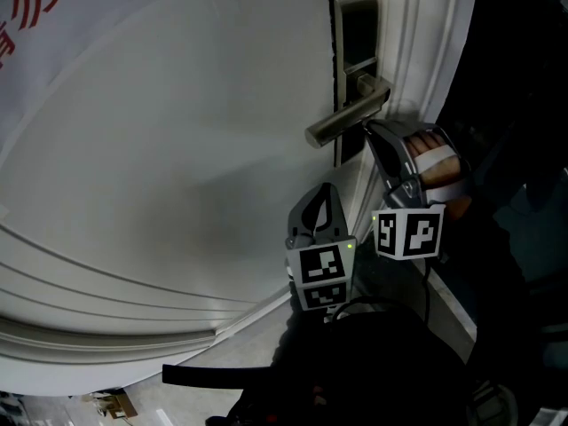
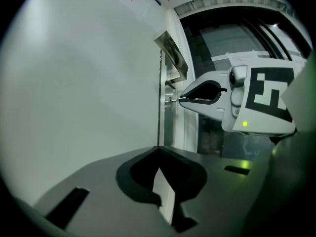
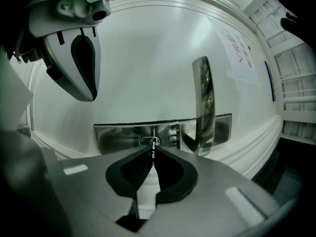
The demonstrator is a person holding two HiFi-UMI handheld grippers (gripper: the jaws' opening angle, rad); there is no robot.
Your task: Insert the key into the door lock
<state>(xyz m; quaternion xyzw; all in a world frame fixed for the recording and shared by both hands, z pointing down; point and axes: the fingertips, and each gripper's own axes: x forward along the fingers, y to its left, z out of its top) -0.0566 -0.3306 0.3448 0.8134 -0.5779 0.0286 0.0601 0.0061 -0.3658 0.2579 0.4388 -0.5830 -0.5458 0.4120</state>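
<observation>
Pinching the key (image 3: 153,151) at the keyhole (image 3: 149,141), right tool (image 3: 153,147), left tool (image 2: 159,151) pressed together, empty.

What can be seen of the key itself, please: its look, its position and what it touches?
The key is a small, thin, silvery metal piece, seen edge-on. The right gripper pinches it between its jaw tips, so only a short stretch shows. It points straight at the oval keyhole in the shiny lock plate, near the lever handle. Its tip meets the keyhole; how deep it sits cannot be told.
</observation>
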